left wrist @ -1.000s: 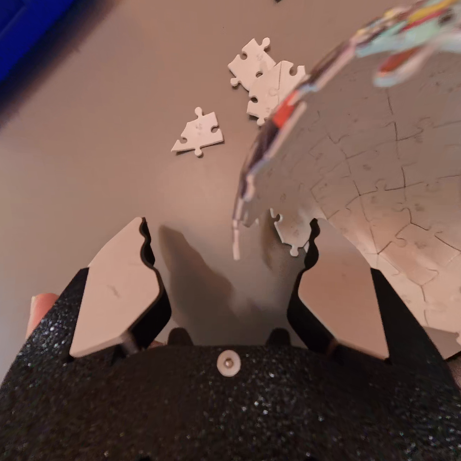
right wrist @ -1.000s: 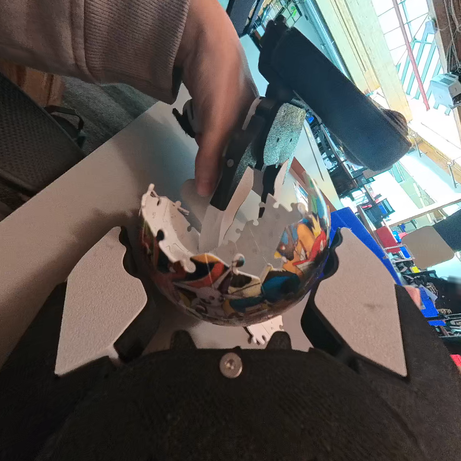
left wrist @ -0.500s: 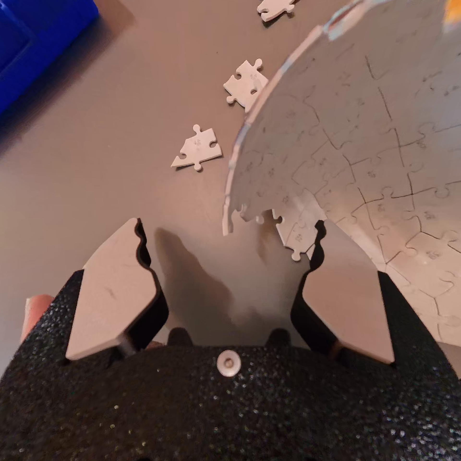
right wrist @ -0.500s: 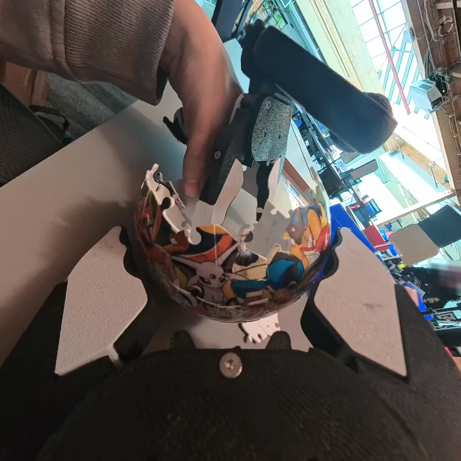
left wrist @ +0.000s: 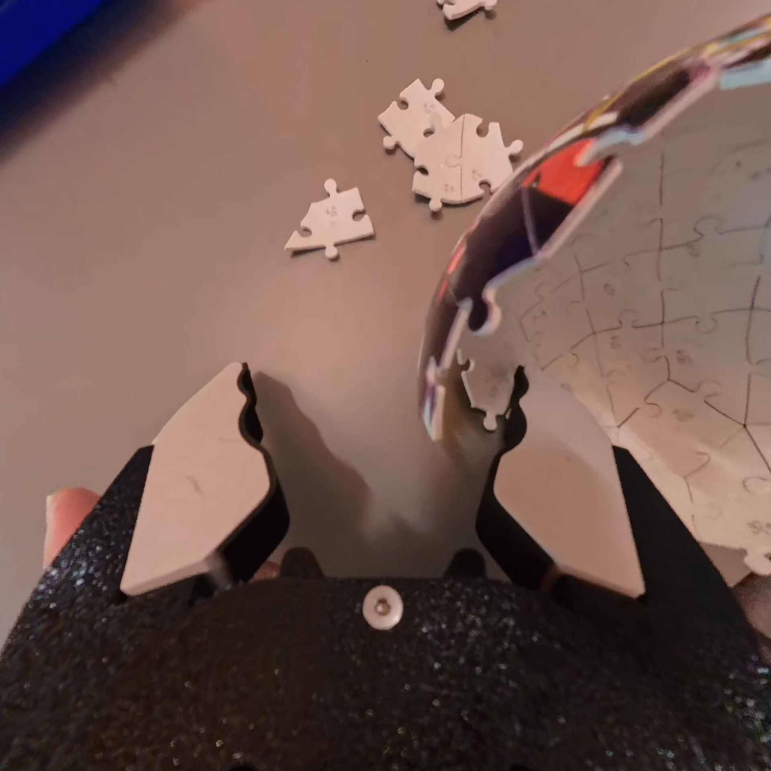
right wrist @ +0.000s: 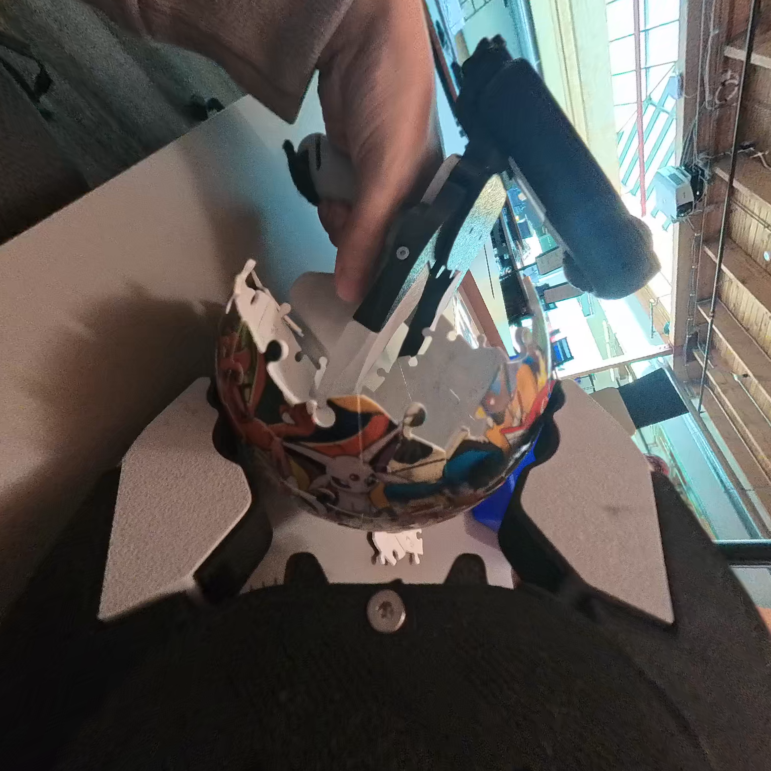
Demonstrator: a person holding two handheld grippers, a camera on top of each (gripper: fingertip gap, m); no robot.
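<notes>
We see the right tongs (right wrist: 386, 421) gripping a half-built spherical jigsaw shell with a colourful cartoon print outside and a plain white inside (right wrist: 388, 450), one finger against each flank of the bowl, which is held just above the pale grey surface (right wrist: 104, 271). Its jagged open rim faces up and away from the right wrist camera. A small white loose puzzle piece (right wrist: 398, 546) lies on the surface directly beneath the shell.

The left tongs (left wrist: 381, 400) are spread wide and hold nothing. In the left wrist view their right finger (left wrist: 555, 479) sits against the shell's (left wrist: 667, 333) white inner wall near a protruding tab at the rim, while the left finger (left wrist: 196, 479) hangs over bare surface (left wrist: 167, 250); whether the right finger actually touches the tab is hard to tell, since that area is blurred. From the right wrist view, the left tongs (right wrist: 400, 346) reach down into the bowl from above, held by a person's hand (right wrist: 371, 167) in a brownish knit sleeve (right wrist: 233, 50).

Beyond the shell lie more white pieces (all face down): a single wedge-shaped piece (left wrist: 331, 221), an overlapping cluster of white pieces (left wrist: 450, 146), and another piece at the top edge (left wrist: 465, 6). A blue object (left wrist: 29, 37) fills the far left corner.
</notes>
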